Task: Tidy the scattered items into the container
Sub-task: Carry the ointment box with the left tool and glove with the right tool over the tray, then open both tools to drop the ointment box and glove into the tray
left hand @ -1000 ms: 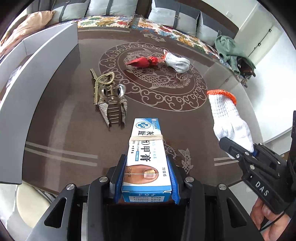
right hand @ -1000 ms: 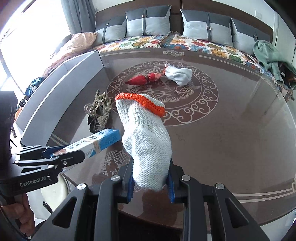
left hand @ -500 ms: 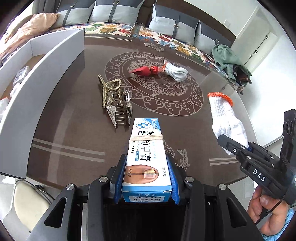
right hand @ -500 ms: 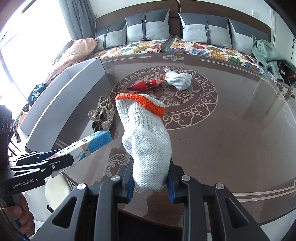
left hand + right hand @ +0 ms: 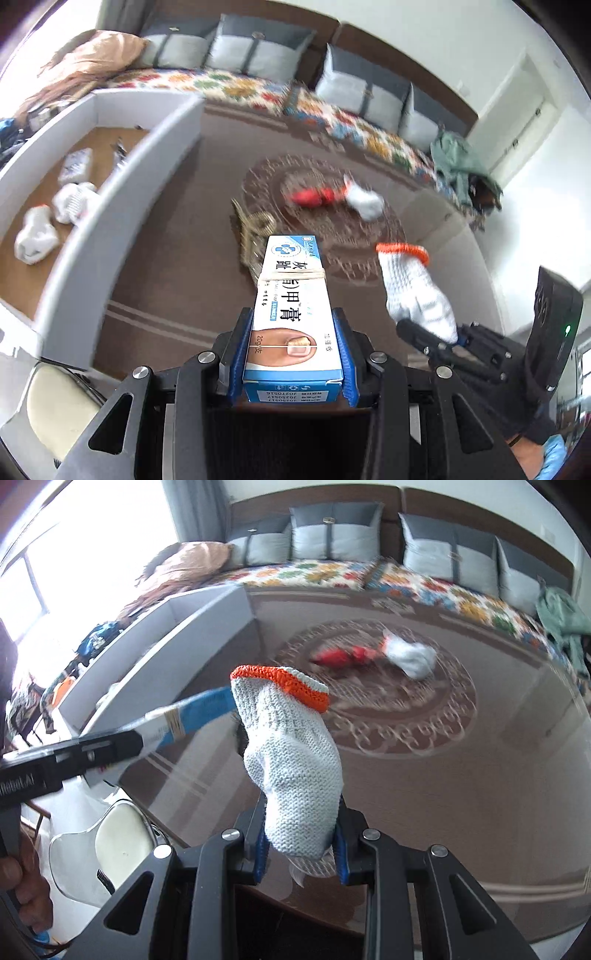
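While up over the big brown counter (image 5: 177, 280), heading for the white container (image 5: 110, 221) to drop things in. Left tongs (image 5: 293, 354) clamped on the blue cream box (image 5: 291, 306), lengthways to stay put. Right tongs (image 5: 301, 843) pinching the white glove (image 5: 291, 753) low, orange cuff up. Hair clip (image 5: 255, 236) and red bundle (image 5: 314, 195) waiting below.

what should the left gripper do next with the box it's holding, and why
Probably carry it left over the grey container wall, then release. The left gripper is shut on the ointment box, held above the table, and the container with socks already in it sits just to the left.
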Tool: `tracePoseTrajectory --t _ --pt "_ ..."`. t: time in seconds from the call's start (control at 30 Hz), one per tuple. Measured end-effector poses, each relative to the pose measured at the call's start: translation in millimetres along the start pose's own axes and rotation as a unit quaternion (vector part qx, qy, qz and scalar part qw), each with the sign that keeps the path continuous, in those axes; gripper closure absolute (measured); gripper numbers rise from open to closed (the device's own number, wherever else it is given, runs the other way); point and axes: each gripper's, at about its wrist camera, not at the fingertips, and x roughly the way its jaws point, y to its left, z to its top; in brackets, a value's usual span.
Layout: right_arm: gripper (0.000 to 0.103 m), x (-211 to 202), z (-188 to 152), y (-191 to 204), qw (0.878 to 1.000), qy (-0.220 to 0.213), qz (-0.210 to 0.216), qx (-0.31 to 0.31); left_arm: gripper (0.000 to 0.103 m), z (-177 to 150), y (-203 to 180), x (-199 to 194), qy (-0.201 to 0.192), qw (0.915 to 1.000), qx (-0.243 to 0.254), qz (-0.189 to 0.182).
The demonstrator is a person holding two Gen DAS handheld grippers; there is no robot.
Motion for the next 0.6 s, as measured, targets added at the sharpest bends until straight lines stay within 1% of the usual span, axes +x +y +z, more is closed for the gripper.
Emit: tracePoseTrajectory --t 0.1,0.23,0.4,0.5,0.6 --pt "0.075 -2 22 26 0.999 -0.010 0.016 -0.026 0.062 14 28 -23 -0.027 0.9993 -0.024 0.013" --pt "0.075 0 56 70 0.997 -0.025 0.044 -0.061 0.062 32 82 -52 -0.060 0.9950 -0.064 0.047" --pt "0.075 15 102 146 0.988 -0.040 0.096 -0.112 0.063 52 160 -71 -0.078 0.9864 -0.113 0.090" --pt "0.075 34 124 194 0.981 -0.036 0.121 -0.145 0.063 63 197 -79 -0.084 0.9812 -0.127 0.118" --pt "0.075 61 140 239 0.975 -0.024 0.144 -0.165 0.063 72 233 -76 -0.077 0.9768 -0.136 0.146"
